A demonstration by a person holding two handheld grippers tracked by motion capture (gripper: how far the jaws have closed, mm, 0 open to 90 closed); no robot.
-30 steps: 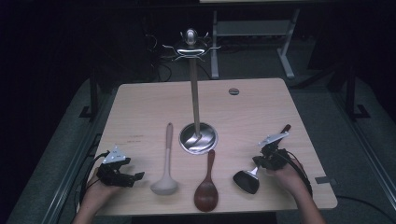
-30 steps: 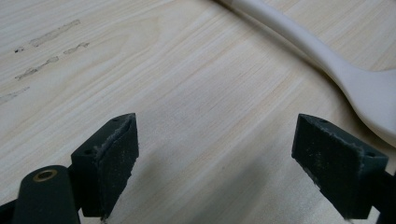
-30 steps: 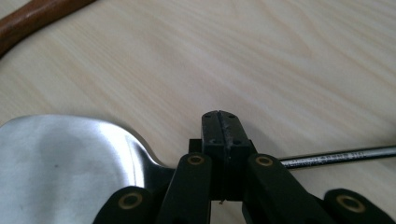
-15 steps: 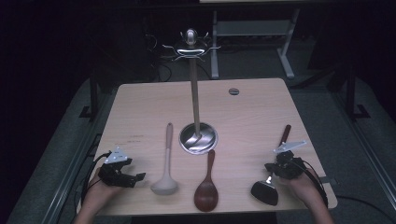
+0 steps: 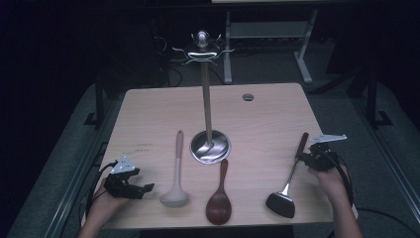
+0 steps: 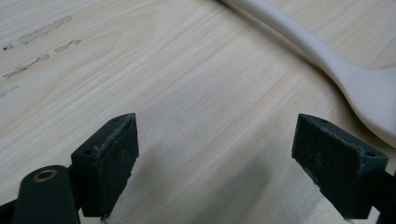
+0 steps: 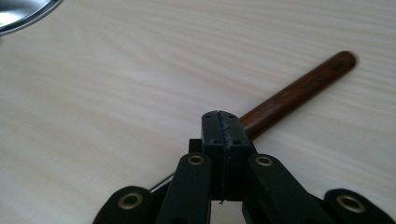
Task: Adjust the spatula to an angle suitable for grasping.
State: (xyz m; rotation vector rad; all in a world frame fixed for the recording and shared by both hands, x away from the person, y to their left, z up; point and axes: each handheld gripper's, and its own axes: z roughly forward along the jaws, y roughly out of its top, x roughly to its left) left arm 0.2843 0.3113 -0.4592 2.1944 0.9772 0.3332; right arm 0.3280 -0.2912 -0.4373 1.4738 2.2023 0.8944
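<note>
The right gripper [image 5: 313,161] sits at the near right of the counter [image 5: 148,114] with its jaws pressed flat together; in the right gripper view [image 7: 223,126] they meet over the black spatula's [image 5: 288,182] shaft where the metal joins the brown wooden handle [image 7: 299,91], though whether they pinch it cannot be told. The handle runs on beyond the jaws, up and to the right, lying flat on the wood. In the high view the spatula's dark blade [image 5: 280,204] lies nearer than the jaws, close to the counter's front edge.

The left gripper [image 5: 134,187] rests at the near left, jaws spread wide with bare counter between them, gripping nothing. Just past its right jaw lies the pale ladle [image 6: 336,70], bowl near and handle running away.

Between the two grippers lies a dark wooden spoon [image 5: 219,198]. Farther off stands the utensil stand [image 5: 205,99], its round steel base [image 7: 23,14] ahead and to the left of the right jaws, its hooks at the top.
</note>
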